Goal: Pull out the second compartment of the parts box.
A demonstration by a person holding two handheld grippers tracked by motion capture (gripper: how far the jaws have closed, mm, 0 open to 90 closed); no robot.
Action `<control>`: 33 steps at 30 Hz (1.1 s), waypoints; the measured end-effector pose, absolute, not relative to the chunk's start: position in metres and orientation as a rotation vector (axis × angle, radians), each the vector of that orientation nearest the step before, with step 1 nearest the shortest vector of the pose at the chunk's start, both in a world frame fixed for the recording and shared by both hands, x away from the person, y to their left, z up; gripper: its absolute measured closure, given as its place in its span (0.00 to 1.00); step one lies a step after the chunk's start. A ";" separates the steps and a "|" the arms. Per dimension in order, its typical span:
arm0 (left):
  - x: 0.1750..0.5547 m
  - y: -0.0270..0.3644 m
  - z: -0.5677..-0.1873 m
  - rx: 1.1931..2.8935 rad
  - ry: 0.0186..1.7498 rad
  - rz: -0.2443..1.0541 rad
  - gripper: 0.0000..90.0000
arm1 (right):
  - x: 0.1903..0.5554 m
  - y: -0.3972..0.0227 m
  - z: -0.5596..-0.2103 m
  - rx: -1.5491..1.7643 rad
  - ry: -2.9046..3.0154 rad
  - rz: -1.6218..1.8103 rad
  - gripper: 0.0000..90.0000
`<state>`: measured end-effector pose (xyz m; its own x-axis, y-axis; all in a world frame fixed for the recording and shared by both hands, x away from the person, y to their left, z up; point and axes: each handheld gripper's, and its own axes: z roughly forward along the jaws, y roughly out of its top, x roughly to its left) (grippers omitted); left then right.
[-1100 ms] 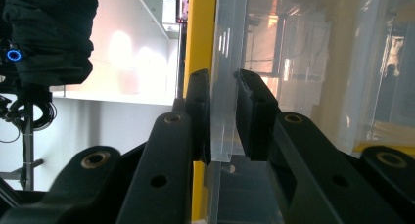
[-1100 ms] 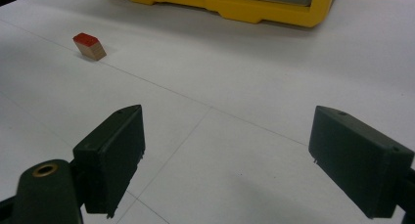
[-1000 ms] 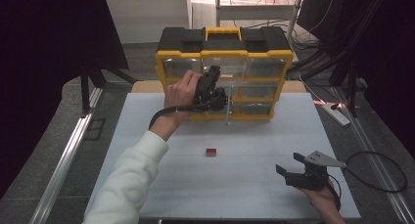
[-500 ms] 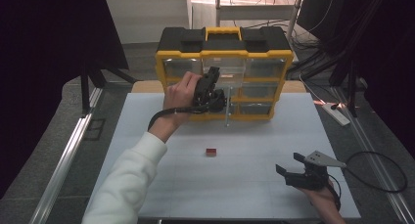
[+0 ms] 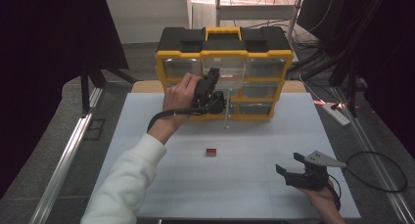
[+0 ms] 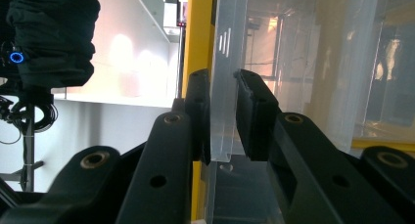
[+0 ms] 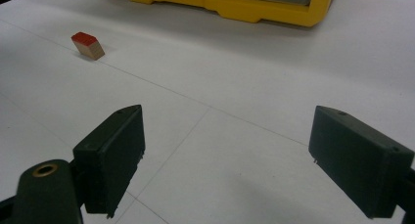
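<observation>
High view: left gripper at the organizer's middle clear drawer; left gripper view: jaws clamped on the drawer's front lip, pull axis toward the person; right gripper view: right gripper spread wide, idle, red block ahead-left.

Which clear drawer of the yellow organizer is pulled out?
The top middle clear plastic drawer: it juts forward, gripped by the left claw; the other drawers sit flush.

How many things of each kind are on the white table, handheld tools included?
Yellow drawer cabinet: 1
Clear drawer pulled partly out of it: 1
Small red-topped block: 1
Handheld grippers: 2, the left gripper with jaws on the drawer front, the right gripper open
Total: 5
</observation>
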<state>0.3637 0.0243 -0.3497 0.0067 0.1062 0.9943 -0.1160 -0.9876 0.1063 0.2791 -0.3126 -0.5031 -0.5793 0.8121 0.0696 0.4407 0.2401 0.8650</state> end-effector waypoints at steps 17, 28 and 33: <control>0.360 0.025 -0.350 2.108 -0.013 2.103 0.85 | 0.279 -0.312 -0.503 1.149 2.122 1.280 0.16; 0.358 0.025 -0.350 2.107 -0.021 2.103 0.85 | 0.279 -0.313 -0.503 1.151 2.124 1.278 0.16; 0.357 0.025 -0.350 2.105 -0.022 2.103 0.85 | 0.279 -0.313 -0.503 1.152 2.120 1.280 0.16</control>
